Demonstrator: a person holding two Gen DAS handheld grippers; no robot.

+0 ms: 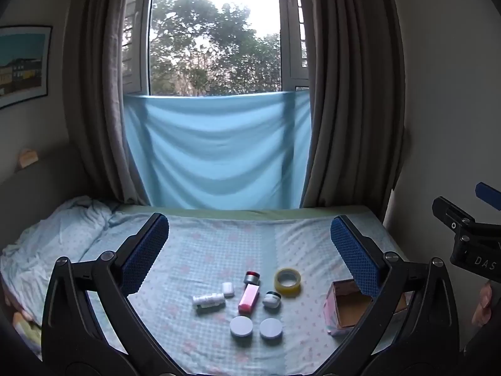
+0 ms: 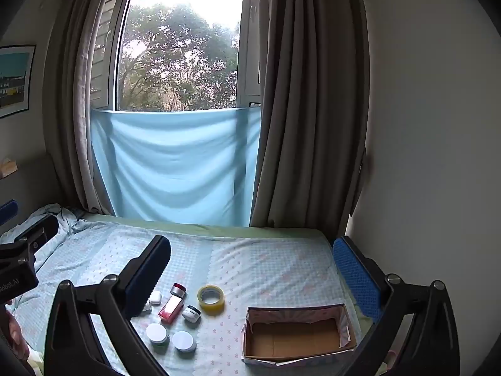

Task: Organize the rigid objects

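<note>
Cardboard box: in the left wrist view, right half hidden behind the left tool's right finger.
White bottle: in the right wrist view, nearly all covered by the right tool's left finger.
Framed picture: cut off by the left edge.
Labels on the small jars: too small to read.
</note>
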